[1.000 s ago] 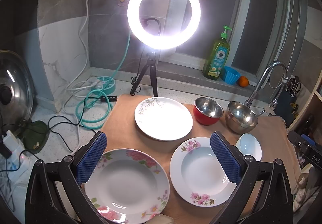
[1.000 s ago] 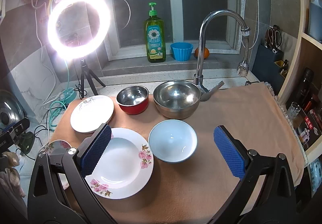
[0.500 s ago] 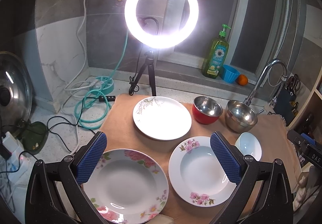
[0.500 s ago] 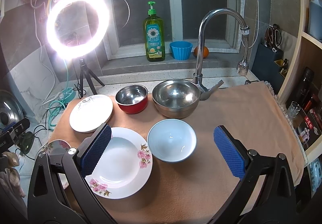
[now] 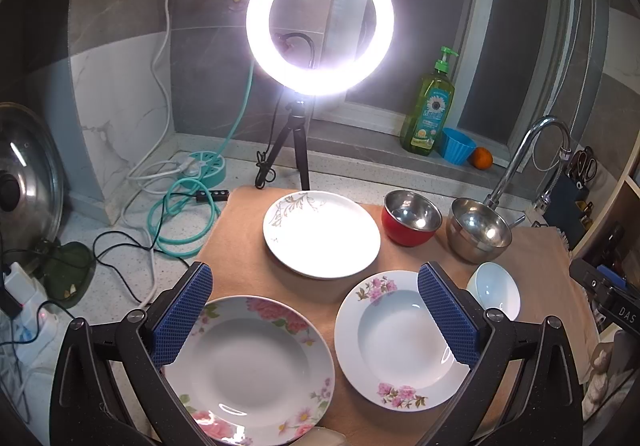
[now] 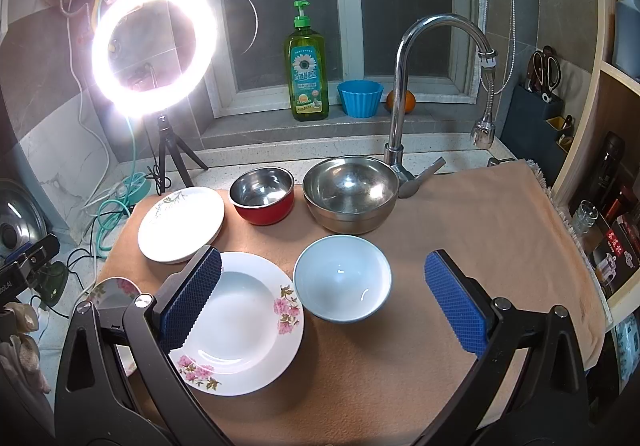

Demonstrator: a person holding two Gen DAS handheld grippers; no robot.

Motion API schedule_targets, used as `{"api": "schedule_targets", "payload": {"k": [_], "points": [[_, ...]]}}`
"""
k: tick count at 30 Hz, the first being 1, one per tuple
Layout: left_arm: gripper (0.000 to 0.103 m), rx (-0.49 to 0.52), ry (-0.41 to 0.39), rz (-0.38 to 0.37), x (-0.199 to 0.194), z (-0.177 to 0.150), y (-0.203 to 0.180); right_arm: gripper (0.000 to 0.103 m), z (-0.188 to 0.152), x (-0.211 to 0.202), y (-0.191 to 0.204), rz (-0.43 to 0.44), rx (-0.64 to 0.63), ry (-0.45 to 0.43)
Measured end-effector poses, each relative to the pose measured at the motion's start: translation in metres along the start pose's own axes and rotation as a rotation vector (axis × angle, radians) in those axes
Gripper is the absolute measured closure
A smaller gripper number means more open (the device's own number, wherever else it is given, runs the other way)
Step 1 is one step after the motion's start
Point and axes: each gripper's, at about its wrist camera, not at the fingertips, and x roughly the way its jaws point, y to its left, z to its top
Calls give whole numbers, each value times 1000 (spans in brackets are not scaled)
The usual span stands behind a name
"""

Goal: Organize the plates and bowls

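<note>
On a tan cloth (image 5: 240,242) lie three plates and three bowls. A deep plate with a pink rose rim (image 5: 248,370) sits front left, and a deep white plate with pink blossoms (image 5: 396,338) (image 6: 240,322) lies beside it. A flat white plate with a gold sprig (image 5: 322,234) (image 6: 180,224) rests behind them. A red bowl with a steel inside (image 5: 412,217) (image 6: 262,193), a steel bowl (image 5: 478,230) (image 6: 350,191) and a pale blue bowl (image 5: 494,290) (image 6: 342,278) stand to the right. My left gripper (image 5: 316,314) hovers open above the two deep plates. My right gripper (image 6: 324,298) is open over the pale blue bowl.
A lit ring light on a tripod (image 5: 320,21) stands behind the cloth, with cables (image 5: 176,213) to its left. A tap (image 6: 404,85) rises behind the steel bowl. A soap bottle (image 6: 306,69), a blue cup (image 6: 360,97) and an orange (image 6: 406,101) sit on the sill. Shelves (image 6: 616,205) border the right.
Both grippers have drifted slightly; the scene in each view has shifted a little to the left. Nothing was taken hold of or moved.
</note>
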Motion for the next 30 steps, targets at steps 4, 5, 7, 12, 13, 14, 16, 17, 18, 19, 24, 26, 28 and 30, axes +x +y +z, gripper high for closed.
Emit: {"api": "schedule_targets", "payload": {"k": [4,5,7,12,13,14,16,17,18,19,24,26,28,30], "points": [[1,1,-1,0,0,0,0,0,0,0,0,1,0,1],[1,1,-1,-1,0,0,0,0,0,0,0,1,1,1],[1,2,-1,1,0,0,0,0,-1,1,0,2,-1,3],[1,2,-1,-1,0,0,0,0,-1,1,-1,2,0,1],[1,3,-1,0,0,0,0,0,-1,1,-1,2,0,2],[1,2,-1,0,0,0,0,0,-1,1,0,2,-2,3],[1,1,-1,0,0,0,0,0,-1,1,-1,2,-1,4],[1,1,-2,0,0,0,0,0,-1,1,-1,2,-1,4],[1,1,-1,0,0,0,0,0,-1,2,-1,2,-1,4],[1,1,-1,-1,0,0,-1,0,-1,2,-1,2,-1,4],[1,2,0,-2,0,-2,-1,0,-2,1,-1,2,2,6],[1,3,-1,-1,0,-2,-1,0,-2,1,0,1,1,5],[1,3,1,-2,0,-3,-1,0,-2,2,-1,1,1,5],[1,4,2,-3,0,-3,-1,0,-1,2,-1,2,1,8]]}}
